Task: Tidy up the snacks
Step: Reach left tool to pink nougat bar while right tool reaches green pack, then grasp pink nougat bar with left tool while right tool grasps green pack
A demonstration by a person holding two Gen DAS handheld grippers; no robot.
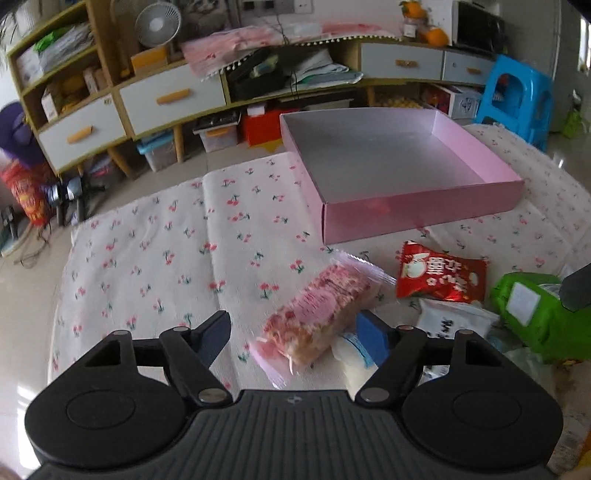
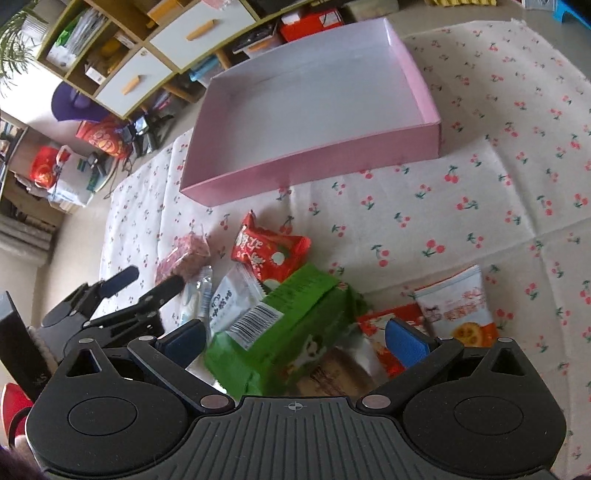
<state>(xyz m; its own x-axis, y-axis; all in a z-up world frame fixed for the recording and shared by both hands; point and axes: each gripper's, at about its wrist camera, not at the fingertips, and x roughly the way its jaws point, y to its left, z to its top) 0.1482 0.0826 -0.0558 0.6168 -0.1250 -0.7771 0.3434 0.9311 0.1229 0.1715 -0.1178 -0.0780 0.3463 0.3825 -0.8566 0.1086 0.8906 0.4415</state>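
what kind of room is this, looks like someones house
Most likely a lived-in home living room. A wooden storage unit with white drawers lines the wall, a small desk fan sits on it, and a blue plastic stool stands on the tiled floor beside the cherry-print cloth.

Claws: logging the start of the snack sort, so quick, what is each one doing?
Left claw: open, around the pink snack bar, not clamped.
Right claw: open, straddling the green packet.

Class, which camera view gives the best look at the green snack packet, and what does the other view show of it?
The right wrist view: the green snack packet lies whole between the open right gripper's fingers, barcode label showing. The left wrist view catches only part of it at the right edge, partly covered by a dark gripper finger.
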